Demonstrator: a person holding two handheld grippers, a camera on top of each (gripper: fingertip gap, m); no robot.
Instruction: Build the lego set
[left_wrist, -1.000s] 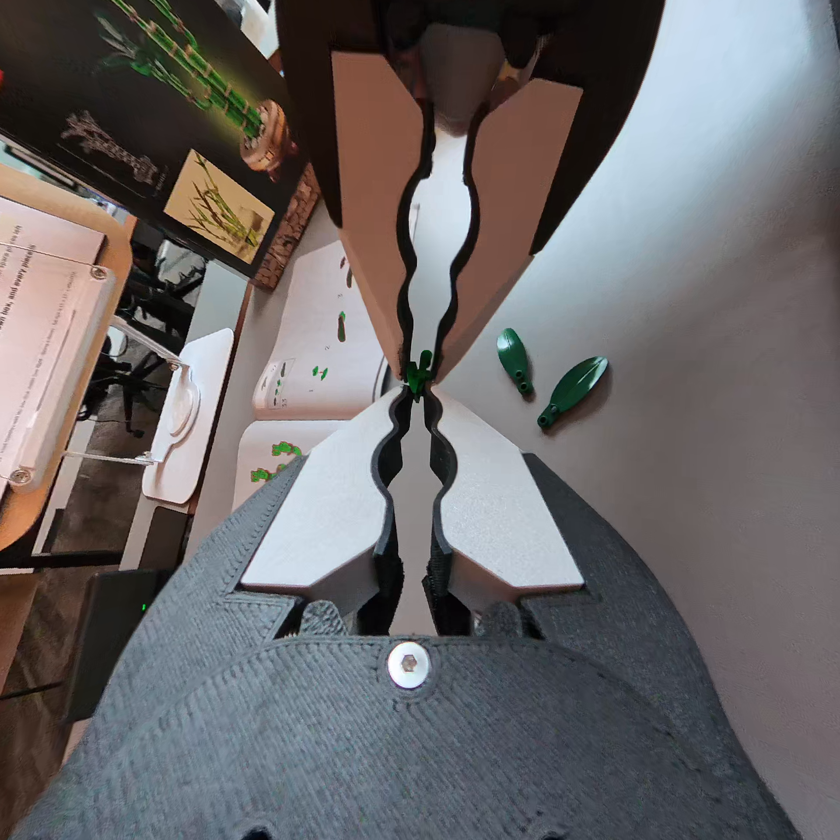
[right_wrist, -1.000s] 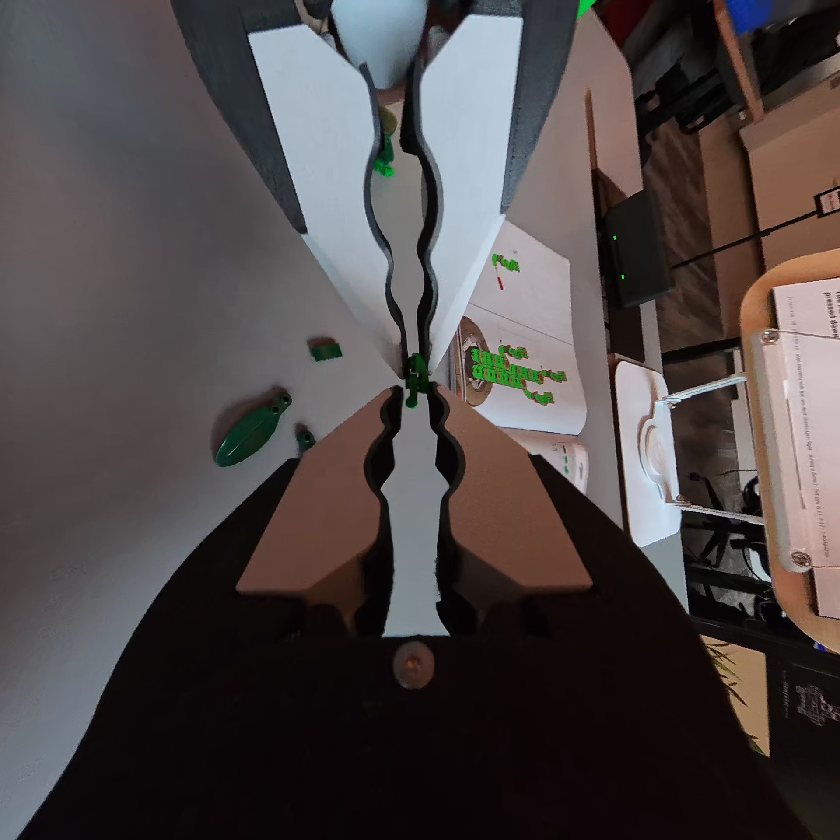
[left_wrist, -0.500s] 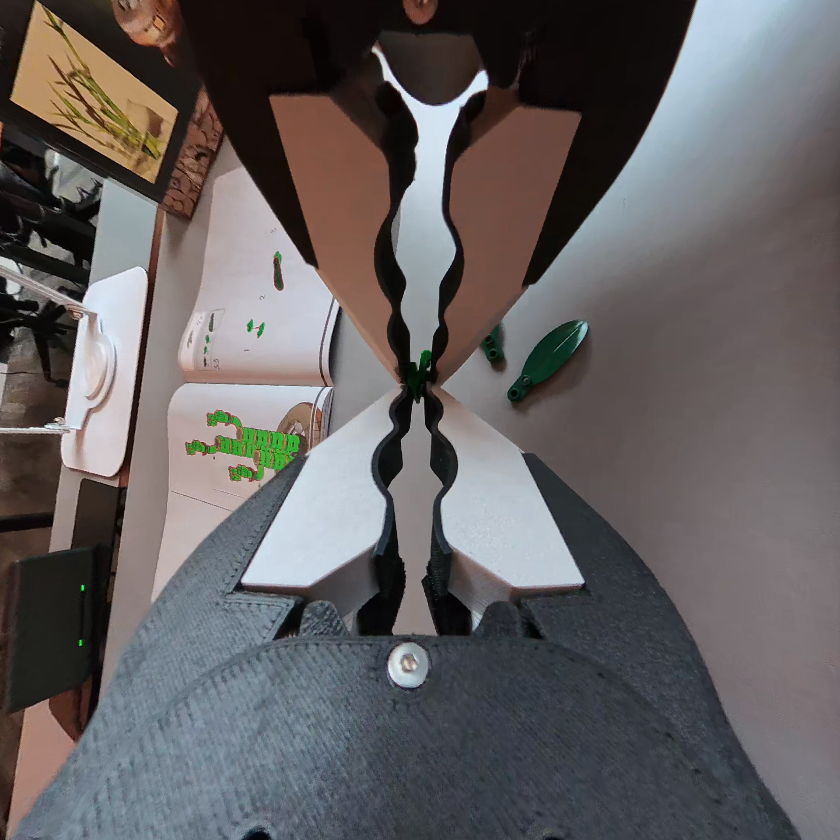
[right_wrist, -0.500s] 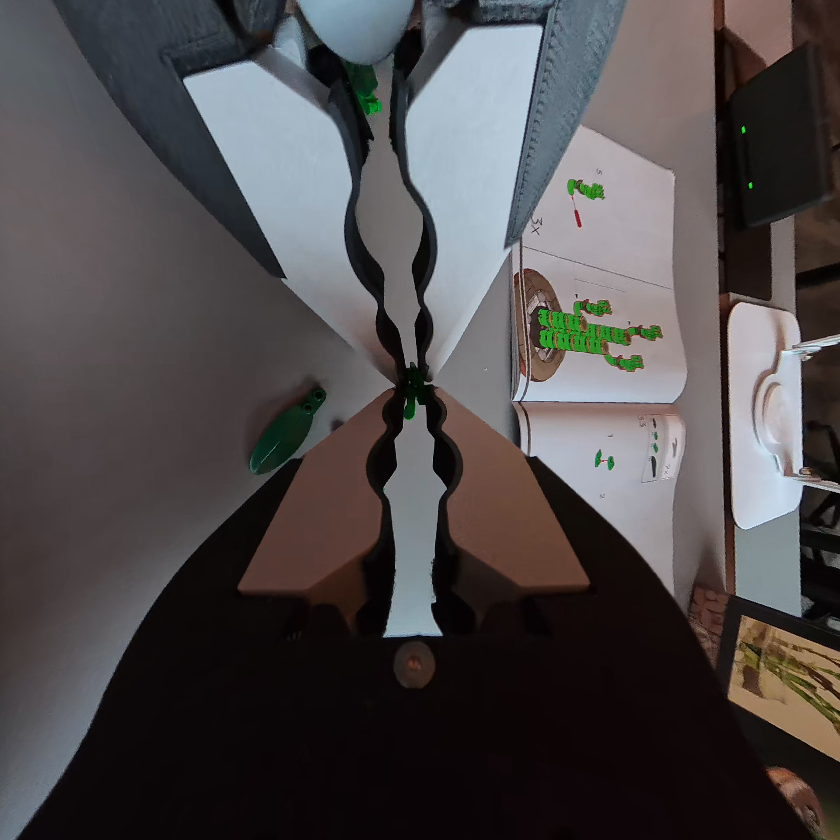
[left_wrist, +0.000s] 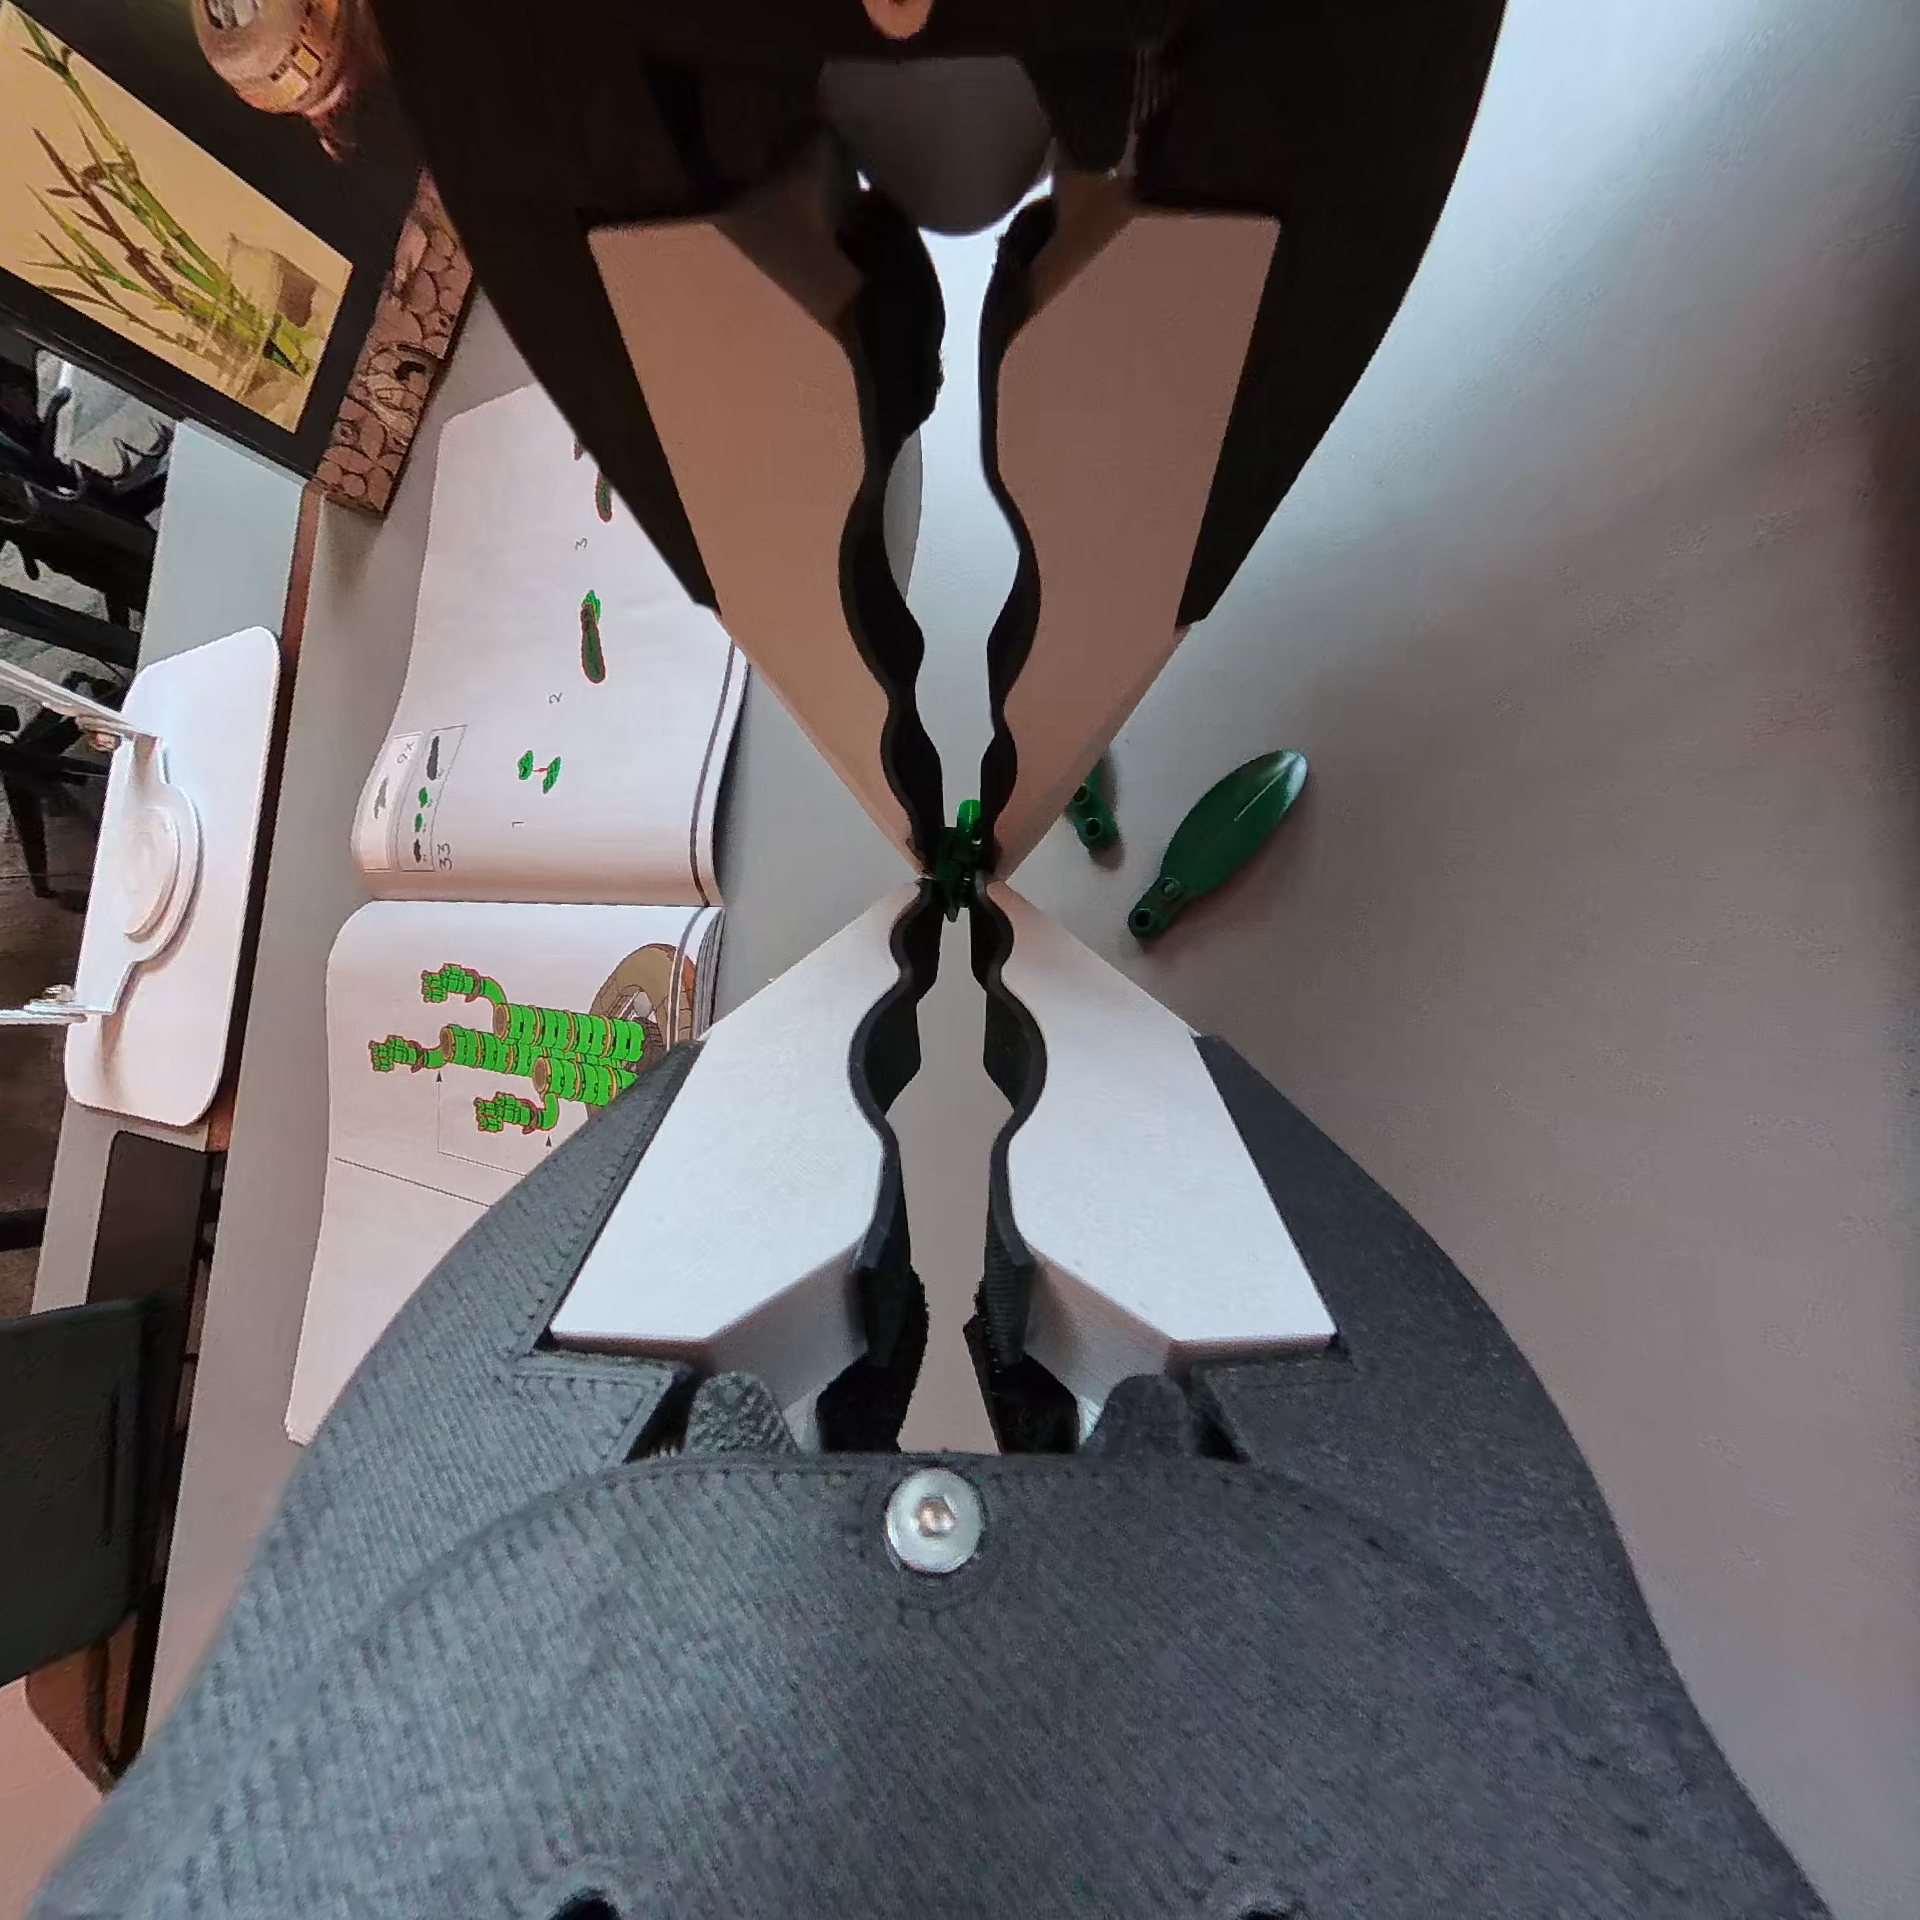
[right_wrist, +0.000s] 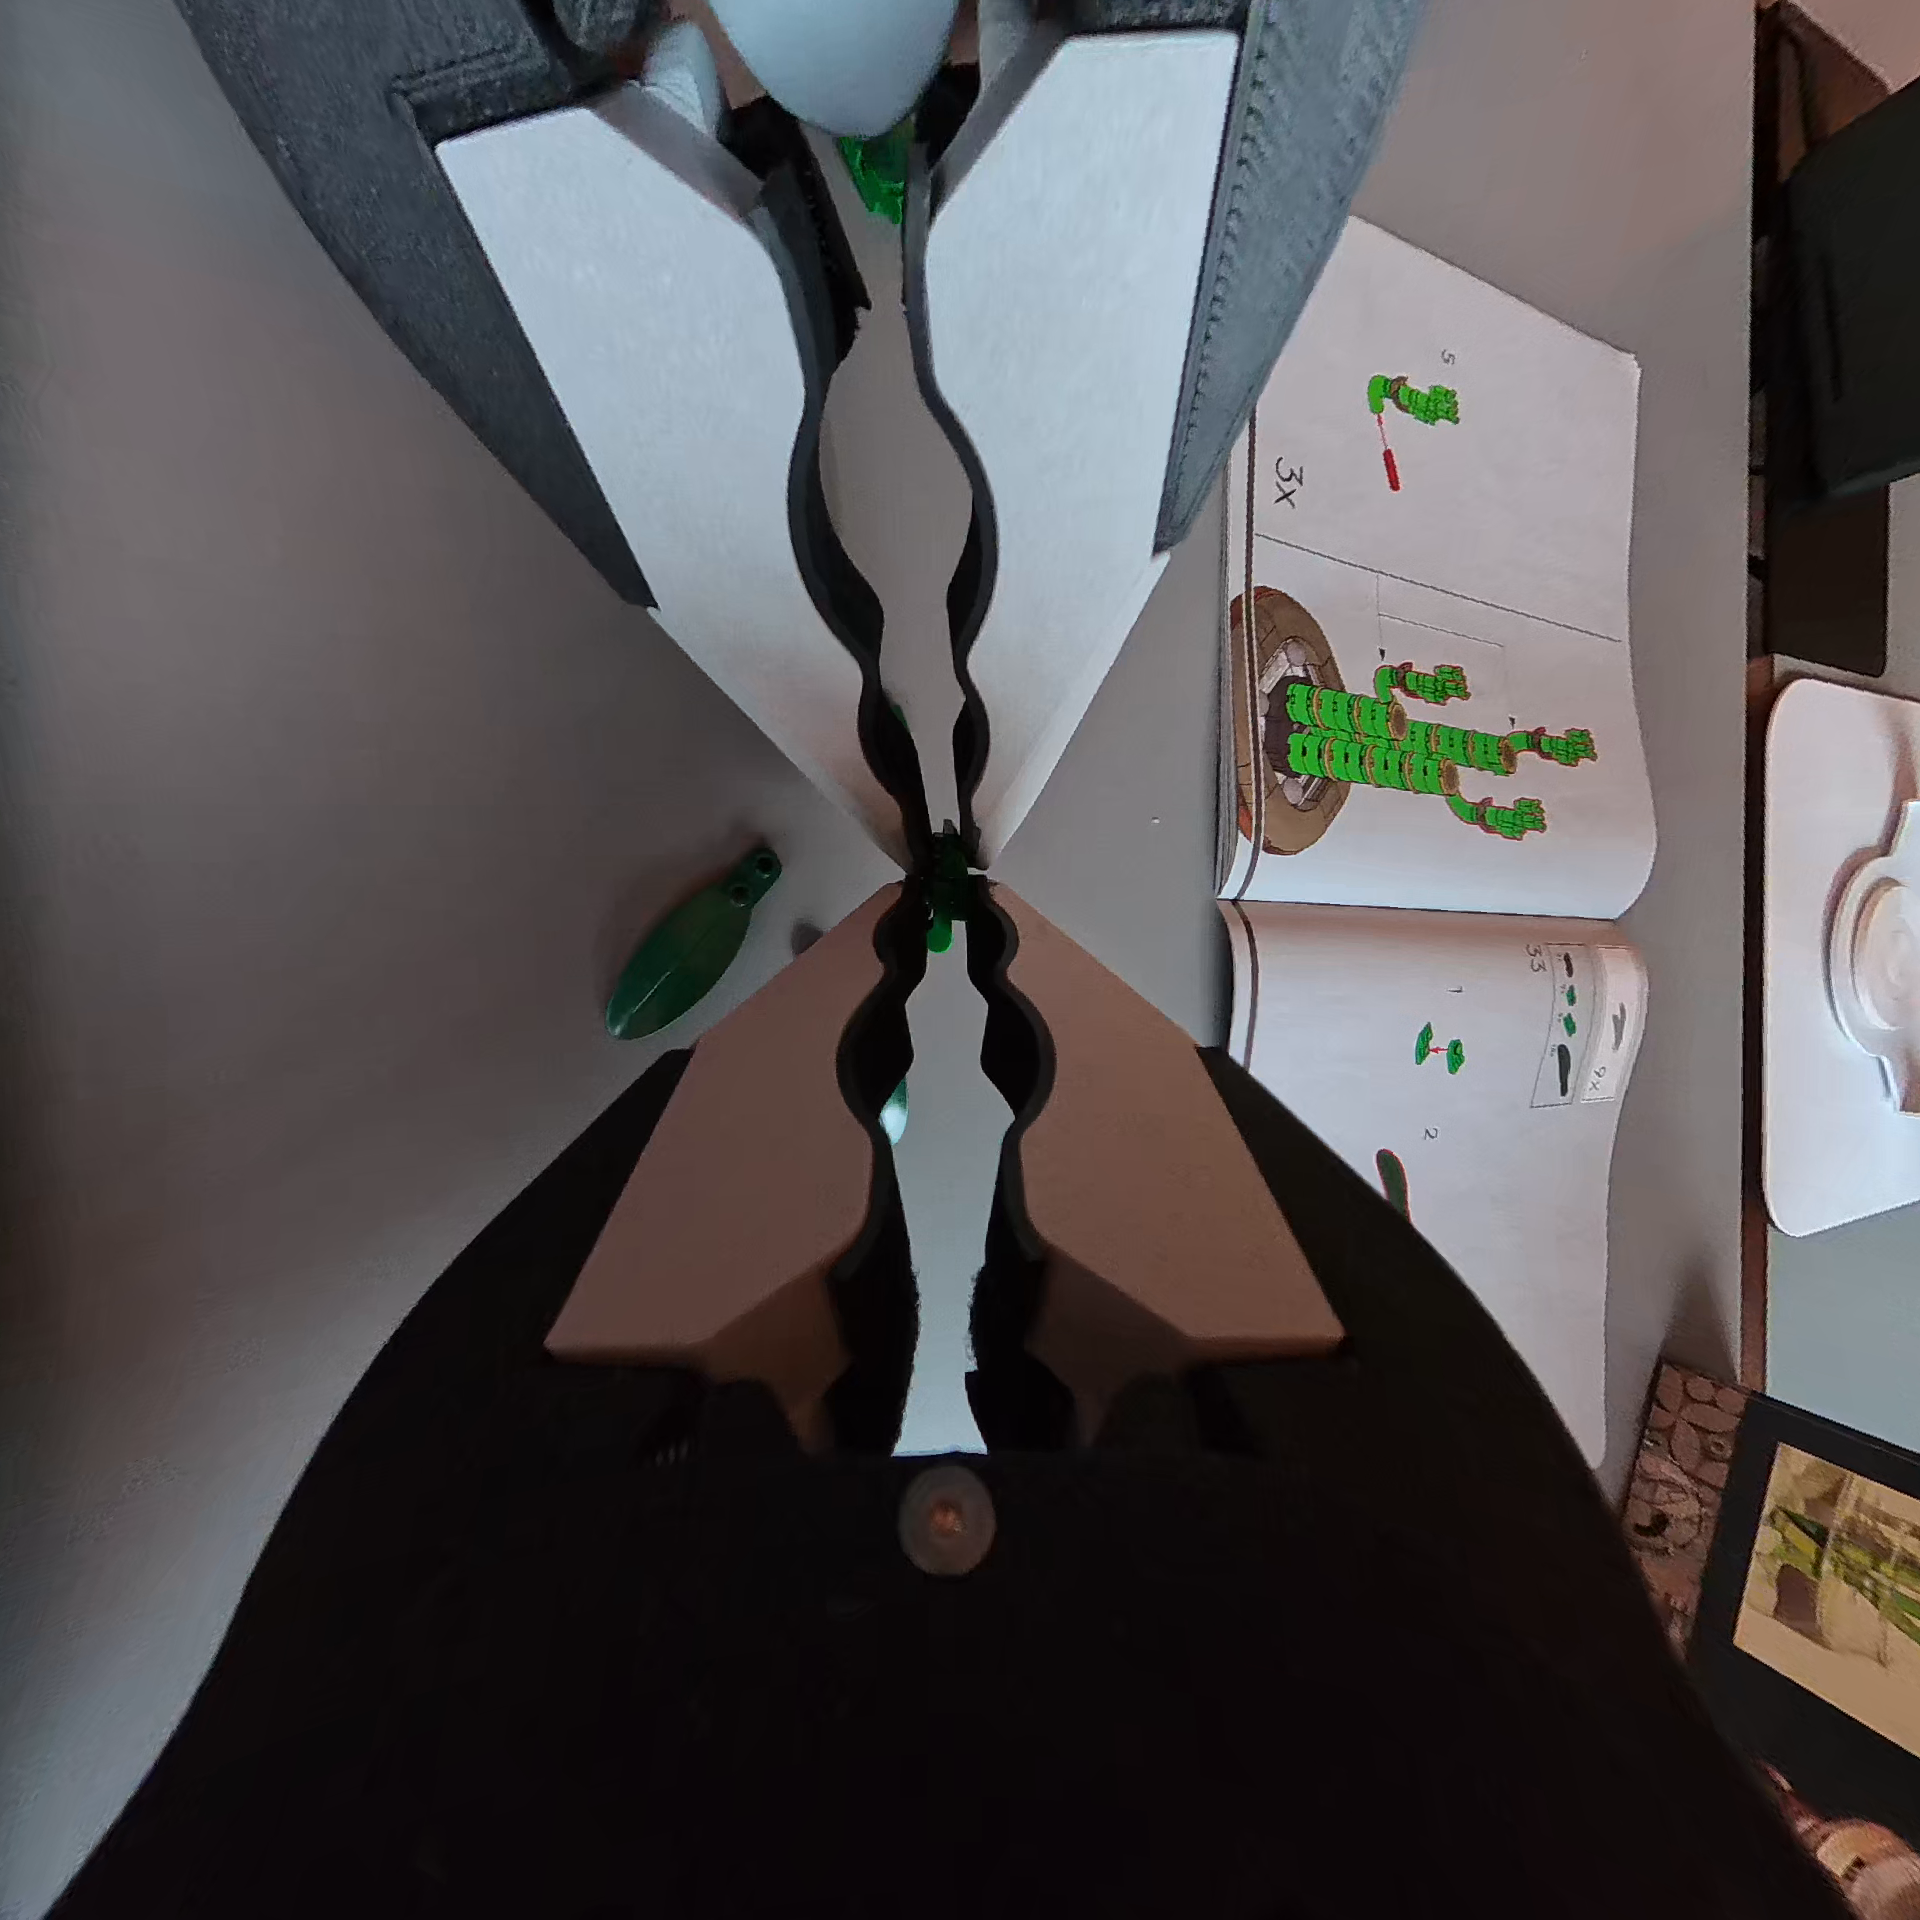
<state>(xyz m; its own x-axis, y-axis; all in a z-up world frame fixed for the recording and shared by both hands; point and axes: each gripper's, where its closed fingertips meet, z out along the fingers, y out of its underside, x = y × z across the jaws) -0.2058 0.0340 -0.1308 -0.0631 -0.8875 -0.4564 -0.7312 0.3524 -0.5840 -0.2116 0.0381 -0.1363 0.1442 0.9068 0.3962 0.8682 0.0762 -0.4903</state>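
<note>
- Your left gripper (left_wrist: 951, 899) has its white fingers (left_wrist: 800, 1101) pinched closed on one end of a small green lego piece (left_wrist: 958, 847), held above the grey table (left_wrist: 1558, 935).
- Your right gripper (right_wrist: 940, 904), with tan fingers (right_wrist: 748, 1174), meets it tip to tip and is clamped on the other end of the same green cluster; this opposed hold likely serves to press two small parts together.
- Whether the parts are fully seated cannot be told; the tips hide the joint.
- A dark green leaf (left_wrist: 1226, 847) and a second leaf piece (left_wrist: 1089, 810) lie apart on the table, likely for later steps.
- The open instruction booklet (right_wrist: 1455, 727) lies beside the work for reference.
</note>
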